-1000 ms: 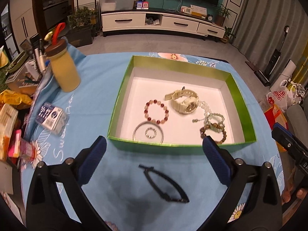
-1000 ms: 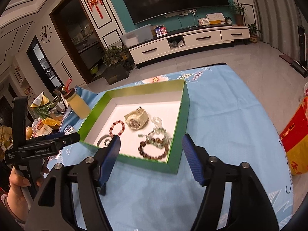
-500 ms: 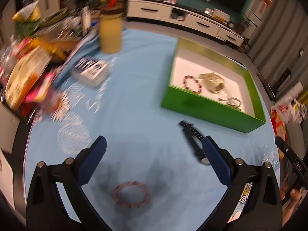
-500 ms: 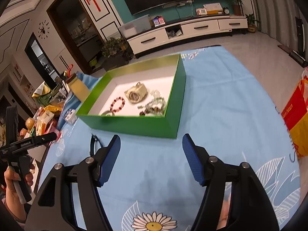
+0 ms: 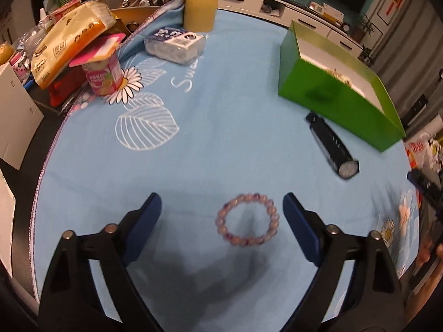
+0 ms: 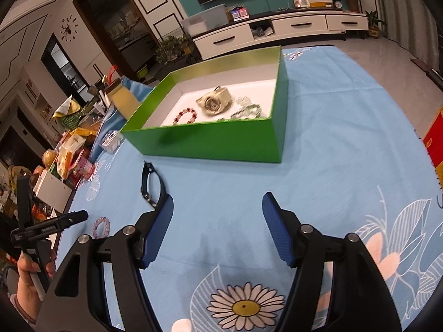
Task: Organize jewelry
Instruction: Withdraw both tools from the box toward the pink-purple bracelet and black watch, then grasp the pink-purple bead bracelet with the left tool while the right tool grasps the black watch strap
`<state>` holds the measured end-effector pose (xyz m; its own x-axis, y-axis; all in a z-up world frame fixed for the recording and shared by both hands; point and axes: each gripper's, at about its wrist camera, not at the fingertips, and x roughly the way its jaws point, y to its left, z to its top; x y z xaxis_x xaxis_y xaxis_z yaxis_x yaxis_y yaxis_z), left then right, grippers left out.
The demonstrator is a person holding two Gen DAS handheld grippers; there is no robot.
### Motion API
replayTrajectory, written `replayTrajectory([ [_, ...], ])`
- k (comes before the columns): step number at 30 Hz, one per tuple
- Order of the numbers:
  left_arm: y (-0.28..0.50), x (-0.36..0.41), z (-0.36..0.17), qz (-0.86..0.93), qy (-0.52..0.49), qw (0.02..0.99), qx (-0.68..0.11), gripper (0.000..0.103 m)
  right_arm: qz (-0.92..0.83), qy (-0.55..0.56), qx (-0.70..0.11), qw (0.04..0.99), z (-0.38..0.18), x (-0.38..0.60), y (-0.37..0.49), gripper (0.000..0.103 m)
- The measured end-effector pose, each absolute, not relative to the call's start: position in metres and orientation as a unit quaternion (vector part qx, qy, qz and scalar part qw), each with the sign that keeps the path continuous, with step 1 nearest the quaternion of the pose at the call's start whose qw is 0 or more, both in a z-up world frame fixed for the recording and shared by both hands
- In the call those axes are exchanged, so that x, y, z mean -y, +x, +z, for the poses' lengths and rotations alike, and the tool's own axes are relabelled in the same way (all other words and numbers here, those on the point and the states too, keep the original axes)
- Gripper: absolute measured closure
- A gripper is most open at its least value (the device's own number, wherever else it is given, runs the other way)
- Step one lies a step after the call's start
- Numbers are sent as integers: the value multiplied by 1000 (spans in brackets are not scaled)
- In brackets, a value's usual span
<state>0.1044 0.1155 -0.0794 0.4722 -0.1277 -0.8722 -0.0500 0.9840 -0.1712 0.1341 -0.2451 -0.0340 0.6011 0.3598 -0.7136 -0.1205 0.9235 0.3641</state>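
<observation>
A pink bead bracelet [image 5: 247, 219] lies on the blue cloth, between the fingers of my open, empty left gripper [image 5: 221, 213] and nearer the right one. It also shows in the right wrist view [image 6: 101, 227]. A black watch [image 5: 331, 145] lies beside the green box [image 5: 332, 102]. In the right wrist view the box [image 6: 210, 141] holds a cream watch [image 6: 214, 101], a red bead bracelet [image 6: 185, 116] and green bead bracelets [image 6: 246, 110]. My right gripper [image 6: 217, 228] is open and empty above the cloth, with the black watch [image 6: 151, 184] at its left finger.
A yellow bottle [image 5: 200, 0], a tissue pack [image 5: 174, 44], a pink cup [image 5: 103, 72] and snack bags [image 5: 69, 38] crowd the table's left and far side. The table edge [image 5: 47, 160] runs along the left. My left gripper shows in the right wrist view [image 6: 47, 228].
My left gripper has swung back from the box and to the pink bracelet, which now lies between its fingers. My right gripper has pulled back from the box.
</observation>
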Motion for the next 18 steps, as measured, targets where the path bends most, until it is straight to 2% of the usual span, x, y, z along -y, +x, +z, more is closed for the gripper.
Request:
replayTrajectory([
  [5,95,-109,-89,-43,-64,857,-510,29,149,129,-435,879,-40,232,132,36],
  [7,94,-108,-92,-43,-51,860,-506,36,152,127,-437,877,-41,228,132,36],
  [9,95,-108,-96,-40,-45,861,-506,49,157,124,-440,875,-43,223,132,36],
  [11,95,-108,-100,-36,-41,863,-503,54,161,120,-442,874,-44,220,133,36],
  [16,92,-104,-101,-32,-14,872,-488,61,168,106,-445,873,-47,207,135,36],
  [18,89,-100,-101,-36,-2,875,-482,77,172,104,-446,872,-48,202,138,36],
])
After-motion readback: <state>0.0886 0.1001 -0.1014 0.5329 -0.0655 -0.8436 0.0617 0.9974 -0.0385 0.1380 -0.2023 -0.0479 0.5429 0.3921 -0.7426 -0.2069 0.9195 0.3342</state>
